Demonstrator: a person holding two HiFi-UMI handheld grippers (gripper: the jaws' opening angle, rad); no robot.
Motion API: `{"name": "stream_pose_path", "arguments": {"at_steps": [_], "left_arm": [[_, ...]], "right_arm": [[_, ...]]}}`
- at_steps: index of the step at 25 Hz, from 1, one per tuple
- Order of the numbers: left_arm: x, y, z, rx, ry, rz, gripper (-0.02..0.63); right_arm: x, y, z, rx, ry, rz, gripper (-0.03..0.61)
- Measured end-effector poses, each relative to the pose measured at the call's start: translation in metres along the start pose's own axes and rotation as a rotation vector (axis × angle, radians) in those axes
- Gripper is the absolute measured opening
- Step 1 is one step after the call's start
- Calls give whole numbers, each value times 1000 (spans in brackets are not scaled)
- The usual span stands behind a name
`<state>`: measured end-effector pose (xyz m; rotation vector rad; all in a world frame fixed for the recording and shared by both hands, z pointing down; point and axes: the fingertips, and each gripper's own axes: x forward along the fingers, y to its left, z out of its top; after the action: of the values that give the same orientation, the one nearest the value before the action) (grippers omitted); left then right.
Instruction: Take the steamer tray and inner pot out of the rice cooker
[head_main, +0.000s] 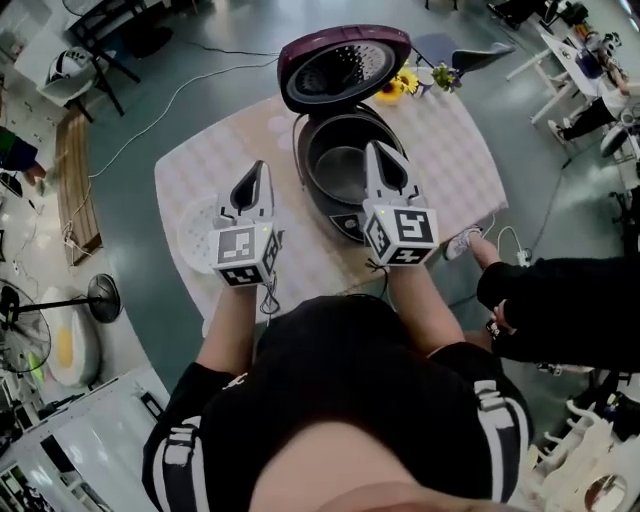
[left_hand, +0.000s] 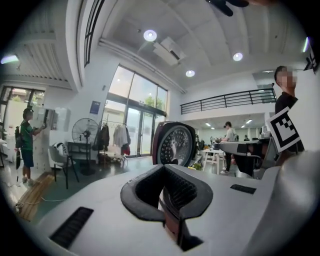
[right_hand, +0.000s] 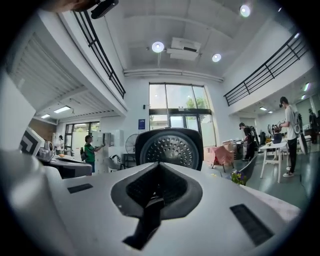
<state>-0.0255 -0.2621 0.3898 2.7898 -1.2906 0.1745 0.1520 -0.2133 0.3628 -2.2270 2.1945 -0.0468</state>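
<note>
The rice cooker (head_main: 337, 216) stands open on a checked tablecloth, its maroon lid (head_main: 345, 65) tipped back. The dark inner pot (head_main: 343, 172) sits inside it. A white round perforated tray (head_main: 197, 232) lies on the cloth left of the cooker. My left gripper (head_main: 258, 172) hovers shut above that tray's right side, holding nothing. Over the cooker's front rim my right gripper (head_main: 377, 152) is also shut and empty. In the left gripper view the left gripper (left_hand: 165, 171) faces the lid (left_hand: 174, 145). The right gripper (right_hand: 159, 168) faces the lid (right_hand: 169, 145) in the right gripper view.
Yellow flowers (head_main: 402, 83) lie on the table behind the cooker. A person in a black sleeve (head_main: 560, 300) reaches in at the right, a shoe (head_main: 461, 243) near the table's edge. A floor fan (head_main: 100, 297) stands at the left.
</note>
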Motion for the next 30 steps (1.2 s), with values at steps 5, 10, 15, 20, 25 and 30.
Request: {"name": "stream_pose_path", "arguments": {"at_steps": [5,10,15,20,25,30], "left_arm": [[15,-10,-11,-6,23,-67,5],[21,-12,-18,-16,46,-94,5],[25,-24,-18,-13,63,-78,5],[33,-25,-10,-23,65,-12,5],[41,-16,5,-6,29,33,6],[52,-32,16,-4,11,10,120]], "right_arm": [[-10,-21,-13,3,26,-81,-3],[-13,-25,-17,-16,53,-116,-2],[-16,-50,-13,-27,65,-121,-2],[-6,-78,-8,-32,67,-105,-2],[10,-85,2,-63,15,-86,-2],[19,-85,10,29,-40,37,173]]}}
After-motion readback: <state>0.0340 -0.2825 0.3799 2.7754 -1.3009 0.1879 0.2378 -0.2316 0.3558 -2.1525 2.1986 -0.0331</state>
